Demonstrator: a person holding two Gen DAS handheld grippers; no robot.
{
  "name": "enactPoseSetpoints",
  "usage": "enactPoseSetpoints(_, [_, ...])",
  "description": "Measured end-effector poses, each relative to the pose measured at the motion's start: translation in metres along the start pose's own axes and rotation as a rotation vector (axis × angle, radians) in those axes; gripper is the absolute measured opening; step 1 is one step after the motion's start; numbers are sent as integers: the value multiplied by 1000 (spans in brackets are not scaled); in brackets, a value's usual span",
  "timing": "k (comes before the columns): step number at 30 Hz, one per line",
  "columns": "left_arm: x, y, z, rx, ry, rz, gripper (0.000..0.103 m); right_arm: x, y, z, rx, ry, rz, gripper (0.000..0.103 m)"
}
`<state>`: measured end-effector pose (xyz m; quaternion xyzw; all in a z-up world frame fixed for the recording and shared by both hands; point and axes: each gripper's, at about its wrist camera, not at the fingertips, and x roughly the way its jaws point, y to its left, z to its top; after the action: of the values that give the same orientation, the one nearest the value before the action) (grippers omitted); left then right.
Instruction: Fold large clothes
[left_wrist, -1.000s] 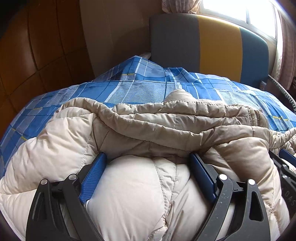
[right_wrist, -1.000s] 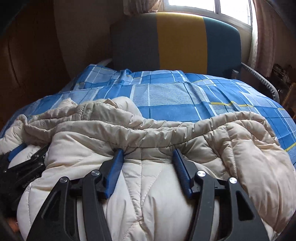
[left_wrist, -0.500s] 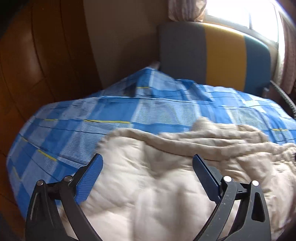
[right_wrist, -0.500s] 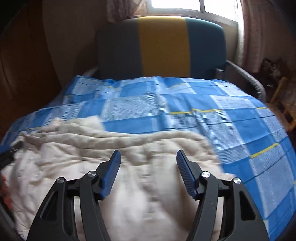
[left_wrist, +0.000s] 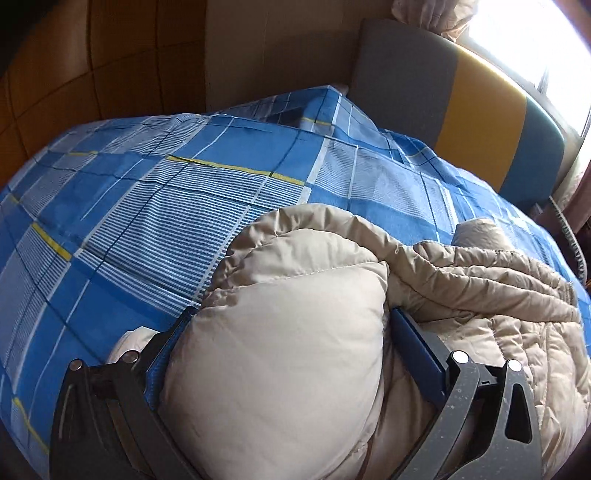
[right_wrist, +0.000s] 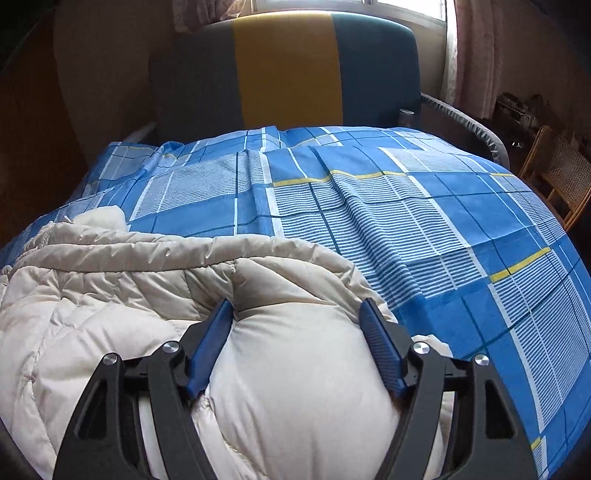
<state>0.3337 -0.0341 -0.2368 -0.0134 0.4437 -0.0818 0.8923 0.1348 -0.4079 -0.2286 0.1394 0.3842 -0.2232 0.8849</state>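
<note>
A beige quilted down jacket (left_wrist: 480, 280) lies bunched across the near part of a bed. In the left wrist view my left gripper (left_wrist: 291, 314) is open at the jacket's left end, and a puffy fold bulges up between its blue fingers (left_wrist: 417, 347). In the right wrist view my right gripper (right_wrist: 295, 302) is open at the right end of the jacket (right_wrist: 92, 295), its fingers (right_wrist: 380, 350) pressed into the padding on both sides of a bulge. Neither gripper shows in the other's view.
The bed is covered by a blue checked sheet (right_wrist: 406, 221) that stretches far beyond the jacket. A grey, yellow and teal headboard (right_wrist: 288, 66) stands at the far end under a window. A wooden chair (right_wrist: 561, 177) stands off the right, wooden wall panels (left_wrist: 74, 74) on the left.
Both grippers lifted off the jacket's middle, moved apart, and came down again on its outer ends. Their finger gaps look about the same as before.
</note>
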Motion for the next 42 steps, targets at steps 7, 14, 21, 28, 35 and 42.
enactPoseSetpoints(7, [-24, -8, -4, 19, -7, 69, 100, -14, 6, 4, -29, 2, -5, 72])
enactPoseSetpoints(14, [-67, -6, -21, 16, -54, 56, 100, -57, 23, -4, -41, -48, 22, 72])
enactPoseSetpoints(21, [-105, -4, -42, -4, -123, 52, 100, -106, 56, -33, -15, -74, 172, 73])
enactPoseSetpoints(28, [-115, -11, -67, 94, -150, 109, 100, -103, 100, -59, -111, -64, 183, 76])
enactPoseSetpoints(35, [-115, -7, -85, 133, -146, 141, 100, -72, 111, -73, -170, -15, 95, 78])
enactPoseSetpoints(42, [-140, 0, -98, 97, -130, 115, 100, -86, 102, -72, -88, 34, 135, 80])
